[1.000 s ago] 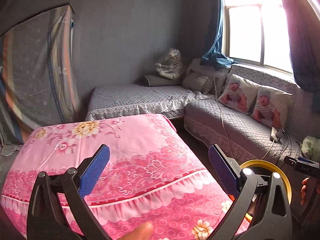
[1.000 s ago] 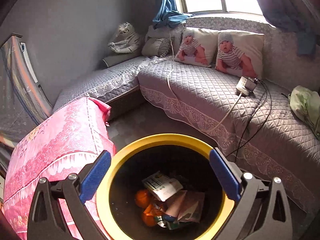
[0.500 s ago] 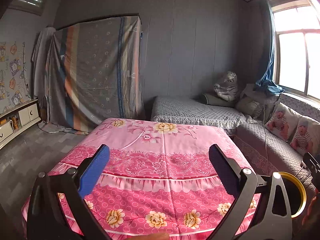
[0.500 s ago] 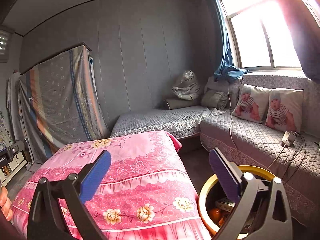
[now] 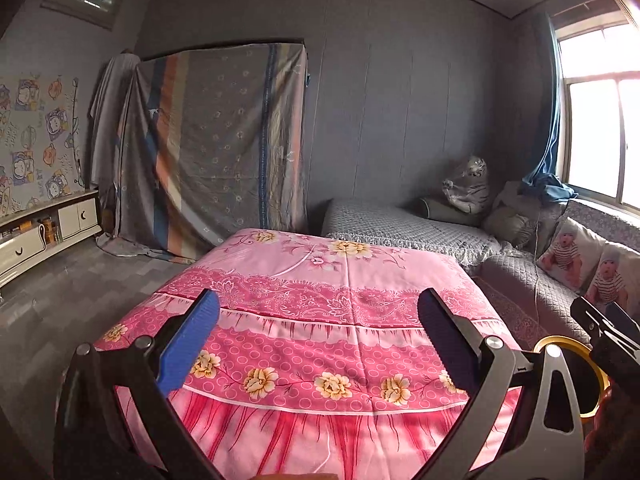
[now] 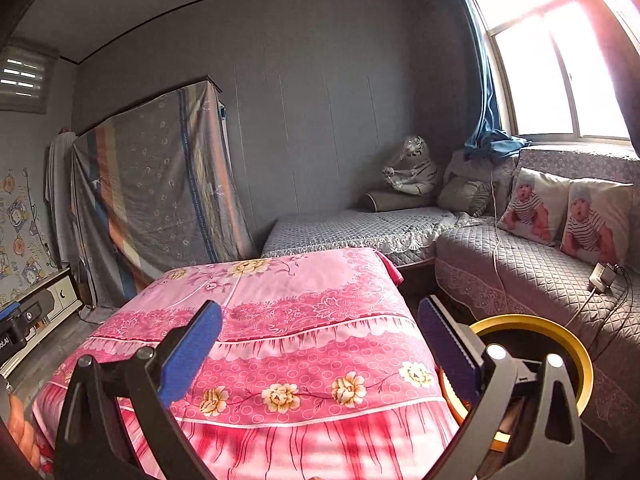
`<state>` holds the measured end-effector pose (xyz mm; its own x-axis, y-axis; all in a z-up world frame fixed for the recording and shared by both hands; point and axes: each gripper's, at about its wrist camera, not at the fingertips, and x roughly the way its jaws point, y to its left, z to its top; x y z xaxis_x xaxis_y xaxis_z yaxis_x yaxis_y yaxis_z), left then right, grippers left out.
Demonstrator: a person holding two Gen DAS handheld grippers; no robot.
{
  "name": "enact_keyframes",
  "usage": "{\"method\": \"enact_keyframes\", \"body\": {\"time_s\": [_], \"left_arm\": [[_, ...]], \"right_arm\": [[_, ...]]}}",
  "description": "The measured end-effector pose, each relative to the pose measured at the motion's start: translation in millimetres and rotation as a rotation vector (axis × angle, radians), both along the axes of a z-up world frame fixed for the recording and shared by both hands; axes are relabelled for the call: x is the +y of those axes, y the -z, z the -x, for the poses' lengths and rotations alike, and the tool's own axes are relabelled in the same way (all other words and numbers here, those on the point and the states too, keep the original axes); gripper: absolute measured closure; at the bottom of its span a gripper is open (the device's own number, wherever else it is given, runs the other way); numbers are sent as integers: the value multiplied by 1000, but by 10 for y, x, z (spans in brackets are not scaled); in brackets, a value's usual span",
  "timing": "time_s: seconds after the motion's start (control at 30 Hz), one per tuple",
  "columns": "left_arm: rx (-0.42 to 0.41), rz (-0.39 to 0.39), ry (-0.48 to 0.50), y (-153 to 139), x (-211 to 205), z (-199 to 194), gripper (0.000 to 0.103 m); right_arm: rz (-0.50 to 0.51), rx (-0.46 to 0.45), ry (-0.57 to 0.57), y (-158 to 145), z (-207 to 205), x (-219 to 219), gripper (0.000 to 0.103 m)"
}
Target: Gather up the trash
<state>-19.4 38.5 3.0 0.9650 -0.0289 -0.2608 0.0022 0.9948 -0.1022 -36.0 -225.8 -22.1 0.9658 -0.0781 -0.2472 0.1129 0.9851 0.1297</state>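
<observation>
A round trash bin [image 6: 576,344] with a yellow rim and dark inside stands upright on the floor — between the pink-covered table and the grey sofa.

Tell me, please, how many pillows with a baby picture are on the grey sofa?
2. Both lean on the sofa back under the window, side by side: left pillow, right pillow.

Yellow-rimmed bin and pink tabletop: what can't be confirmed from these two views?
- Bin contents: right wrist view, the right gripper finger blocks the opening; left wrist view, only a sliver of rim shows.
- Trash on the pink cloth: none visible; the near edge is hidden behind the left gripper.
</observation>
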Motion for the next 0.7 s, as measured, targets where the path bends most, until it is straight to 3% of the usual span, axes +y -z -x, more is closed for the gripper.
{"method": "enact_keyframes", "body": {"time_s": [0.2, 0.7], "left_arm": [[27, 23, 55, 74, -36, -18, 8], [32, 28, 54, 109, -24, -46, 8]], "right_arm": [[18, 36, -19, 115, -25, 117, 8], [-13, 88, -32, 195, -162, 90, 8]]}}
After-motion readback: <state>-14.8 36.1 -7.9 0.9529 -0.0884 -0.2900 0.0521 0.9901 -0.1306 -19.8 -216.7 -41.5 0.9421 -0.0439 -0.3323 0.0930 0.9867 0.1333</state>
